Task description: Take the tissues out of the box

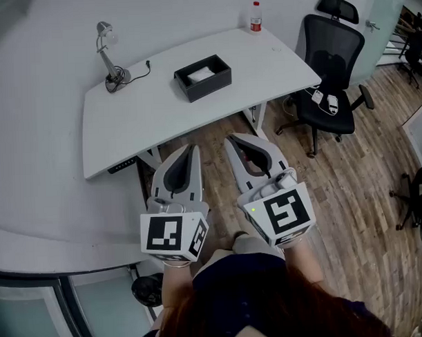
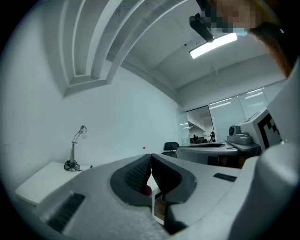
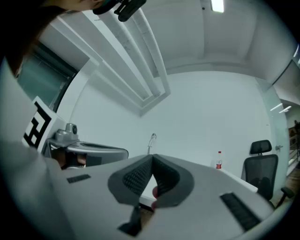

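Observation:
A black open box (image 1: 203, 77) with white tissues (image 1: 200, 74) inside stands in the middle of the white desk (image 1: 160, 111). Both grippers hang close to the person's body, well short of the desk and over the wooden floor. My left gripper (image 1: 191, 148) is shut with nothing between its jaws, and its tips meet in the left gripper view (image 2: 150, 157). My right gripper (image 1: 231, 140) is shut and empty too, pads touching in the right gripper view (image 3: 152, 158). The box is hidden behind the jaws in both gripper views.
A desk lamp (image 1: 109, 59) stands at the desk's far left, its cable trailing right. A bottle with a red cap (image 1: 255, 18) is at the far right corner. A black office chair (image 1: 329, 84) stands right of the desk. A second white surface (image 1: 54, 242) curves past my left.

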The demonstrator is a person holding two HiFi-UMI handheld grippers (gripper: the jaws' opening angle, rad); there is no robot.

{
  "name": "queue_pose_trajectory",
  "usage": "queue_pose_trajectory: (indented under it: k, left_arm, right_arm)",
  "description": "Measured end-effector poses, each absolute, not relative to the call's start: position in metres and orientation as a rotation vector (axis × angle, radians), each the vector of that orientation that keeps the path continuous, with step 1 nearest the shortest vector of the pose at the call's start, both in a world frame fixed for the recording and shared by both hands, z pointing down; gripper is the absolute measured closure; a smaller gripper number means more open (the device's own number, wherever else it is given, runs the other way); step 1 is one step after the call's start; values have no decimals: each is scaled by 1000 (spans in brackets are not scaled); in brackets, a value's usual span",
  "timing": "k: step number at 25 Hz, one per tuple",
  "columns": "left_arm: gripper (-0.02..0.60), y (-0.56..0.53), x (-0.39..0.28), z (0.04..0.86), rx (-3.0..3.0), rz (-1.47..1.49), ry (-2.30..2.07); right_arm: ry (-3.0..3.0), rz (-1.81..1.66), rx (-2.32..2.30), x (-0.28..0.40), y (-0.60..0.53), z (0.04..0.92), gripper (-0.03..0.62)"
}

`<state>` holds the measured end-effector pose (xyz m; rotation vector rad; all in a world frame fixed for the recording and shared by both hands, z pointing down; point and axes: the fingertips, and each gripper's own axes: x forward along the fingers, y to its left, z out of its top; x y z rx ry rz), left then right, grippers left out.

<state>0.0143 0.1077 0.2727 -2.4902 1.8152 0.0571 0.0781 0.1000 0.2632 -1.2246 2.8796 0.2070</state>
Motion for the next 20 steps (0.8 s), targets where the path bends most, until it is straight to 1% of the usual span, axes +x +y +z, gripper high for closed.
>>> queue_pose_trajectory:
  k: [10, 20]
  left_arm:
    - [557, 80, 32, 274, -2455, 70, 1859]
    - [557, 61, 24, 281, -2426, 43, 1913]
  right_arm:
    - [2907, 142, -1115, 97, 77, 268, 577]
    - [2937, 117, -1052, 87, 54, 278, 576]
